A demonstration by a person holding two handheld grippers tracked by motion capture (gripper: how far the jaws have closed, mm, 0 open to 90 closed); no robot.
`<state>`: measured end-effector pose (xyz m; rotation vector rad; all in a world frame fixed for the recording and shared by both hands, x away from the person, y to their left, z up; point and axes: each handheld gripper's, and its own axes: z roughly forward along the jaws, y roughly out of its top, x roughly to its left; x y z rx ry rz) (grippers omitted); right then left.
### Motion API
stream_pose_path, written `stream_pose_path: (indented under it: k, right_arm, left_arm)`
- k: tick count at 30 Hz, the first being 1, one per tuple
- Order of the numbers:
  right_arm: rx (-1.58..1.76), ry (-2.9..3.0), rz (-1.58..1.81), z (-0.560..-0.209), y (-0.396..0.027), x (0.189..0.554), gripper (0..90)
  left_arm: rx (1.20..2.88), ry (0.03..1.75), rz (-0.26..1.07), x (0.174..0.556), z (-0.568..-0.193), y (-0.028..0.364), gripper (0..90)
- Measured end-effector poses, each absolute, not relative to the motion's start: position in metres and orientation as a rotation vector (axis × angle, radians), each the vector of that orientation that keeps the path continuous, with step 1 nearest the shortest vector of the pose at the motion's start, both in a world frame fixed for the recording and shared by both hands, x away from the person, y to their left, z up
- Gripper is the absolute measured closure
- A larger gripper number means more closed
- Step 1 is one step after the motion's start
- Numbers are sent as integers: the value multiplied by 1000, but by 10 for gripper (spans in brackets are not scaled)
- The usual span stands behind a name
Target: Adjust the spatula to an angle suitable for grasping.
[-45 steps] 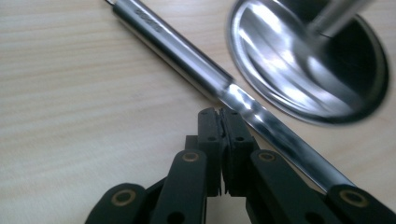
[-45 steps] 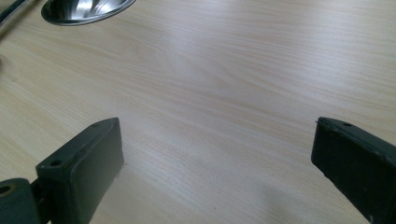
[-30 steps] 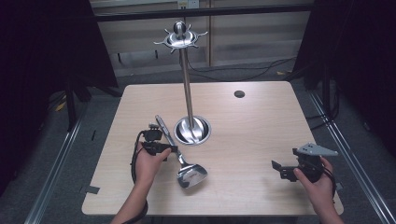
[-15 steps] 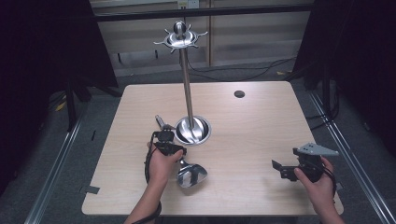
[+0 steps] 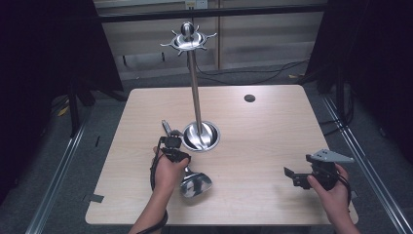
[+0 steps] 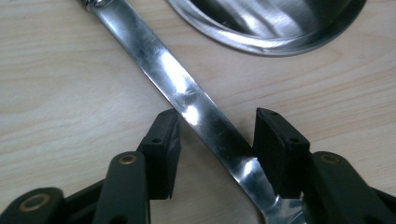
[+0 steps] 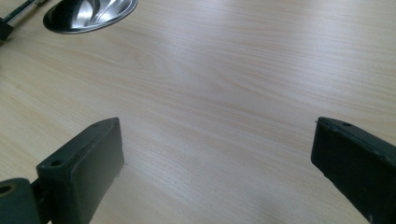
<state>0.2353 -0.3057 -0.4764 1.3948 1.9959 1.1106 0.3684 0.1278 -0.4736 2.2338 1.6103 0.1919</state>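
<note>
Grasping is the step in hand: left gripper [image 6: 212, 140], jaws just narrowing yet not pinching, straddles the ladle handle [image 6: 187, 102] lying between them, so next squeeze and lift.

A tall stand [image 5: 196, 87] rises from its round base [image 5: 200, 136] at the centre of the table [image 5: 272, 131], with a ladle [image 5: 190, 178] lying on the tabletop just below and left of the base. The left gripper [image 5: 171, 145] sits over the ladle's handle, lower left of centre. The right gripper [image 5: 297, 176] is at the lower right, well apart; a small disc [image 5: 249, 98] lies at the upper right.
</note>
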Motion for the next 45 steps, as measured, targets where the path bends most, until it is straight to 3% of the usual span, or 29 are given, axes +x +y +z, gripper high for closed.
stream_pose_path:
  k: [15,30,34,45]
  right_arm:
    - [1394,2003,1114,-477,-304,235,23]
    - [1405,2003,1117,-479,-303,235,23]
    - [1402,2006,1120,-478,-303,234,23]
    - [1413,2006,1128,-479,-304,235,23]
  left_arm:
    - [2294,1643,147,368,-470,156,605]
    - [2243,1732,130,374,-469,169,672]
    - [2206,1754,52,378,-469,177,744]
    - [2297,1705,67,380,-467,184,755]
